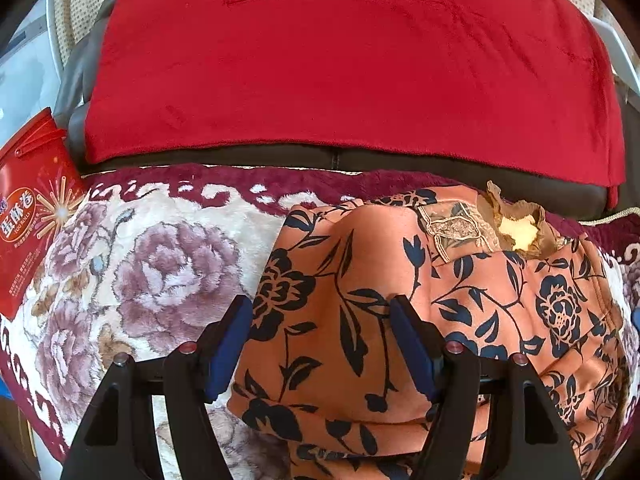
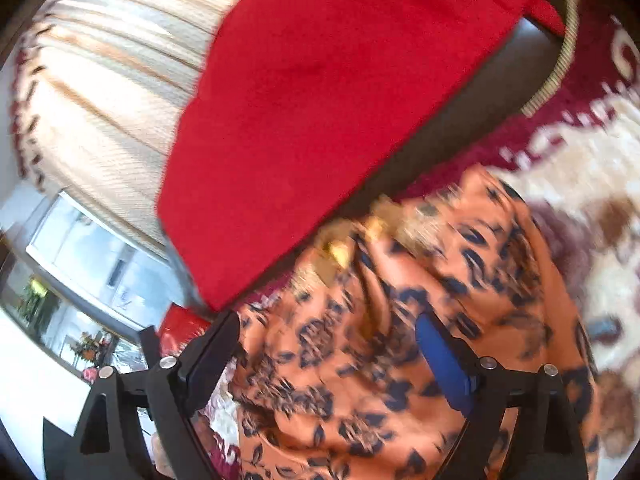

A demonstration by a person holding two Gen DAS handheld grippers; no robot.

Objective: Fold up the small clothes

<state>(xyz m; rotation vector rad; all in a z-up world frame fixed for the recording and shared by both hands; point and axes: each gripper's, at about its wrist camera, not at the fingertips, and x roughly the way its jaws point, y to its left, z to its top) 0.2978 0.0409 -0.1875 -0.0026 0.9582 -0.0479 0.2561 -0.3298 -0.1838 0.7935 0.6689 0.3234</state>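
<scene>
An orange garment (image 1: 360, 264) with a dark blue flower print lies bunched on a plush flowered blanket (image 1: 152, 256). Its brown-trimmed collar with a pale yellow lining (image 1: 518, 230) is at the far right end. My left gripper (image 1: 322, 312) hovers open over the garment's left part, with a hump of cloth showing between the blue pads and no pad pressing on it. In the blurred right wrist view the same garment (image 2: 400, 320) fills the lower middle. My right gripper (image 2: 328, 332) stands open above it, nothing pinched between its fingers.
A red blanket (image 1: 352, 64) drapes over a dark sofa back (image 1: 400, 160) behind the garment. A red snack box (image 1: 32, 208) leans at the left edge of the flowered blanket. A cream curtain (image 2: 104, 80) and a window (image 2: 88, 256) show in the right wrist view.
</scene>
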